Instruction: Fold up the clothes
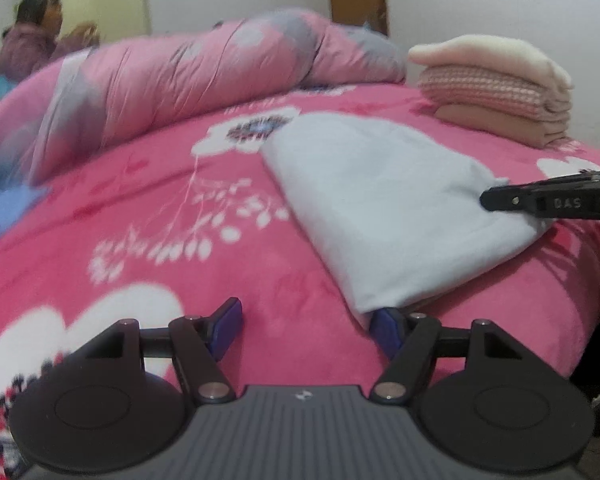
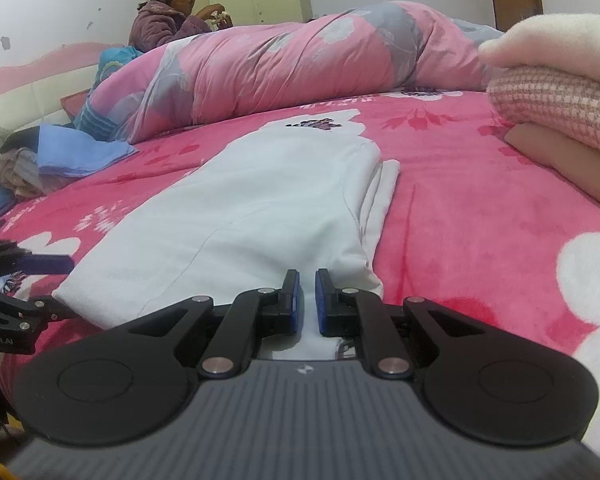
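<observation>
A: How do the jaws stand?

B: The right gripper (image 2: 307, 298) is pinched on the near hem of the pale blue-white folded cotton garment (image 2: 260, 204); the left gripper (image 1: 306, 330) gapes wide at its near left corner, gripping nothing.

A: Progress?

B: Mid-fold, I'd judge (narrowed lengthwise, not yet halved). Three knits are already done: the folded stack of cream and pink clothes (image 1: 496, 88), far right.

A: Obstacles?

B: The rolled pink floral quilt (image 1: 204, 76) lies beyond, unfolded blue clothes (image 2: 80, 152) far left; the pink floral bedspread (image 1: 180, 216) between stays bare.

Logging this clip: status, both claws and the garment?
Right claw shut on white garment near edge. Left claw open, empty, at garment's near corner. Garment part-folded, flat on pink bedspread. Folded stack clear.
</observation>
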`<state>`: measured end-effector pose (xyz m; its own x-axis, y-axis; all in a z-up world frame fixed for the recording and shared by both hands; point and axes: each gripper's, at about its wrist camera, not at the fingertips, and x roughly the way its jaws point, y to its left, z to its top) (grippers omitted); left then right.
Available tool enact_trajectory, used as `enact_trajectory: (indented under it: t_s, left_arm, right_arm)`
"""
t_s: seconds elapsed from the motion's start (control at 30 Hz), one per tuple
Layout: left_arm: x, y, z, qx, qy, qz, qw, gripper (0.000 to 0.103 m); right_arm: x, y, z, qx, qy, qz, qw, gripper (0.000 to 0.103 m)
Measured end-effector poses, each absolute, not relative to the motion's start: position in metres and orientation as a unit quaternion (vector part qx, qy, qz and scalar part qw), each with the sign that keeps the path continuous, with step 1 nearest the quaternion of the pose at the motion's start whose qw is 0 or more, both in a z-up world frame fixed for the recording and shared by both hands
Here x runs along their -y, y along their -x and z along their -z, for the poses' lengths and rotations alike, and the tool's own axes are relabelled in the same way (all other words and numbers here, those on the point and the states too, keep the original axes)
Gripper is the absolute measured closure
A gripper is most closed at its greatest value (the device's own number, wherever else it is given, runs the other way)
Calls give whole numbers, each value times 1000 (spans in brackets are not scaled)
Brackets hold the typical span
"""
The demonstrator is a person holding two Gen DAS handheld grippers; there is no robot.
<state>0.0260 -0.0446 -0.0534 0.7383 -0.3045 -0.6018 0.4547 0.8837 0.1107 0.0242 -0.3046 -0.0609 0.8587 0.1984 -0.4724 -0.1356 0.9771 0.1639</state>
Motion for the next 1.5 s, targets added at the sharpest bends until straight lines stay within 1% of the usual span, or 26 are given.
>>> enact_trajectory:
  t_s: [0.13,0.2,0.23,0.27,0.3,0.43,0.5,0.6,0.73,0.8,0.87,0.93,1.0,1.07,1.13,1.2,1.3,1.4,1.5]
  left_arm:
    - [44,-26,53,-304,-128,203,922,32]
    - [38,-27,52,-310,-121,215,918,30]
    - [34,-28,51,-314,-118,223,915,27]
    - [28,-27,50,-318,-114,225,914,23]
    - [22,-26,49,-322,-111,228,912,21]
    - [-6,-26,39,-344,-65,220,911,21]
    - [-12,-28,30,-341,-45,210,915,21]
    - [-3,-36,14,-310,-35,210,926,20]
    - [40,-44,-3,-247,-73,259,931,20]
    - [64,-44,-4,-214,-98,284,929,22]
    - [79,-44,0,-206,-110,295,927,32]
    - [88,-45,8,-209,-113,307,922,39]
    - [92,-47,17,-222,-108,318,915,43]
    - [93,-50,27,-234,-103,322,911,44]
    - [94,-51,37,-243,-100,325,908,44]
    - [94,-50,45,-247,-98,328,906,44]
    - [90,-53,53,-250,-87,338,903,44]
    - [85,-56,59,-248,-74,347,901,43]
    - [82,-58,62,-244,-60,353,901,42]
  right_arm:
    - [305,-24,61,-252,-61,-85,962,96]
    - [306,-24,62,-252,-64,-86,962,96]
    - [306,-24,62,-252,-67,-85,962,96]
    - [307,-24,63,-251,-69,-86,962,96]
    - [308,-24,63,-250,-72,-86,962,96]
    - [310,-23,66,-244,-83,-87,962,95]
    - [310,-22,67,-241,-84,-87,963,95]
    - [309,-21,66,-240,-78,-88,964,95]
    - [306,-22,62,-246,-61,-88,963,95]
    - [303,-20,55,-248,-44,-84,964,94]
    - [299,-17,42,-240,-21,-80,967,94]
    - [297,-16,27,-226,0,-82,971,94]
    - [293,-21,11,-213,19,-91,973,94]
    - [288,-29,-4,-202,37,-100,974,94]
    - [283,-46,-4,-211,49,-110,970,94]
    - [279,-67,7,-241,56,-117,962,94]
    - [277,-94,45,-324,105,-83,936,94]
    - [271,-99,33,-327,134,-82,932,93]
    - [256,-110,-3,-311,161,-87,933,93]
